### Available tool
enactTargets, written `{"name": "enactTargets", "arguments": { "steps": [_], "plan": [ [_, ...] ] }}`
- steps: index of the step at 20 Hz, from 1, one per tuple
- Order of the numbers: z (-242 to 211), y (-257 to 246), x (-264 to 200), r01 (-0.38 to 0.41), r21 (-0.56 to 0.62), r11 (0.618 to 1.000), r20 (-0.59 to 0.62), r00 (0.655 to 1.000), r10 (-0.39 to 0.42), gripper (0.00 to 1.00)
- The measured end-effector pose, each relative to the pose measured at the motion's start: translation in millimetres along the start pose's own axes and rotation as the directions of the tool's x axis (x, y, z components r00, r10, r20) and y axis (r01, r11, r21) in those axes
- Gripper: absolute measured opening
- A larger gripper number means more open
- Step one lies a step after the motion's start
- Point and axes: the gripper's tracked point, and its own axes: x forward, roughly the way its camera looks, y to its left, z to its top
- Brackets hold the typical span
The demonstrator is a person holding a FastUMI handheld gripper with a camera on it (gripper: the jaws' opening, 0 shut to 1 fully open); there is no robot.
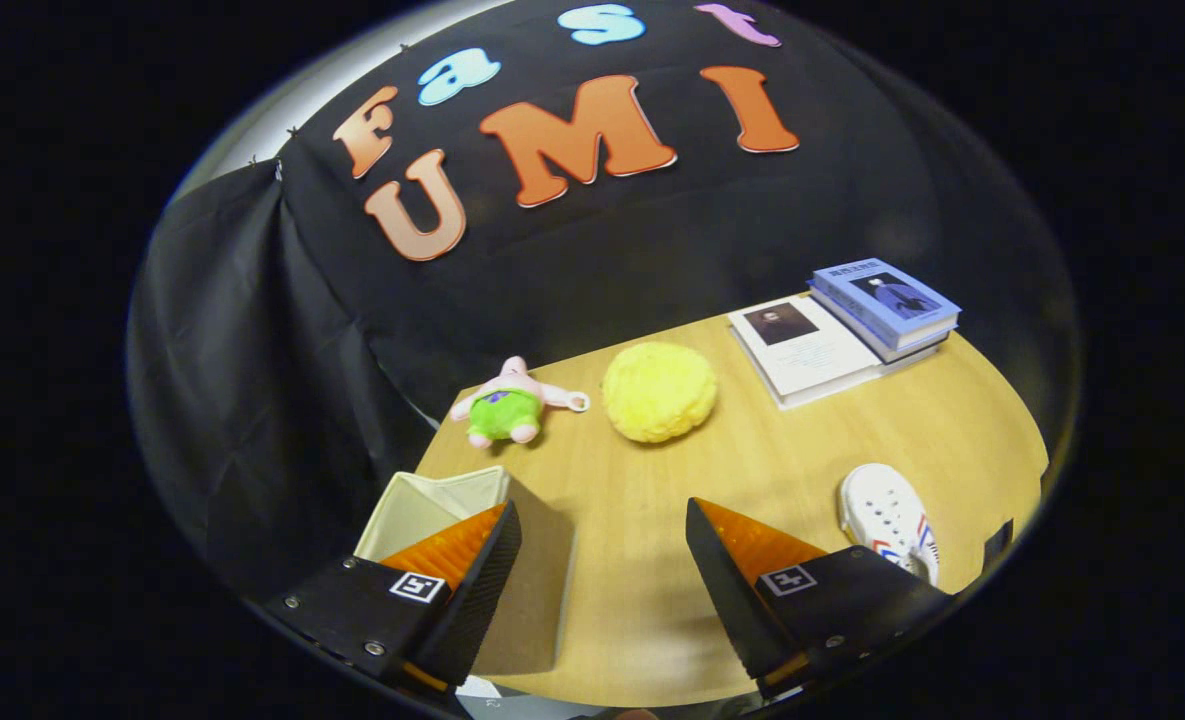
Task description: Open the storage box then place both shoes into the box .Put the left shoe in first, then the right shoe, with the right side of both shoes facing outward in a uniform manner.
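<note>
My gripper (602, 520) hangs open above the wooden table (752, 470), with bare tabletop between its fingers. The beige fabric storage box (432, 505) stands under and just beyond the left finger, its top open and its inside partly hidden by that finger. A white shoe (887, 515) with red and blue marks lies on the table just to the right of the right finger, its near end hidden behind it.
Beyond the fingers lie a pink and green plush toy (507, 405) and a round yellow plush ball (659, 390). Farther right, a white book (802, 350) and a stack of blue books (887, 305) sit near the booth wall.
</note>
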Motion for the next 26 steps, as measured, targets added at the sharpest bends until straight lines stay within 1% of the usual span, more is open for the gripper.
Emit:
{"name": "enactTargets", "arguments": {
  "steps": [3, 6, 9, 13, 16, 18, 19, 23, 26],
  "plan": [
    [10.9, -69.2, -8.3, 0.080, 0.011, 0.997, 0.014, 0.997, -0.081, 0.99],
    [12.5, -127.3, -18.4, 0.144, 0.024, 0.989, 0.005, 0.989, -0.144, 0.99],
    [8.1, -173.3, -24.0, 0.186, 0.029, 0.982, -0.016, 0.982, -0.186, 0.99],
    [-9.7, -225.4, -24.7, 0.233, -0.010, 0.972, -0.068, 0.970, -0.234, 0.99],
    [-31.4, -250.3, -19.7, 0.236, -0.051, 0.970, -0.125, 0.963, -0.240, 0.98],
    [-46.7, -260.9, -13.4, 0.228, -0.077, 0.971, -0.166, 0.957, -0.238, 0.95],
    [-55.1, -263.0, -10.7, 0.218, -0.083, 0.972, -0.186, 0.955, -0.230, 0.90],
    [-87.2, -276.3, 3.0, 0.203, -0.107, 0.973, -0.264, 0.938, -0.225, 0.80],
    [-104.5, -276.8, 12.1, 0.181, -0.087, 0.980, -0.308, 0.930, -0.199, 0.75]
  ]
}}
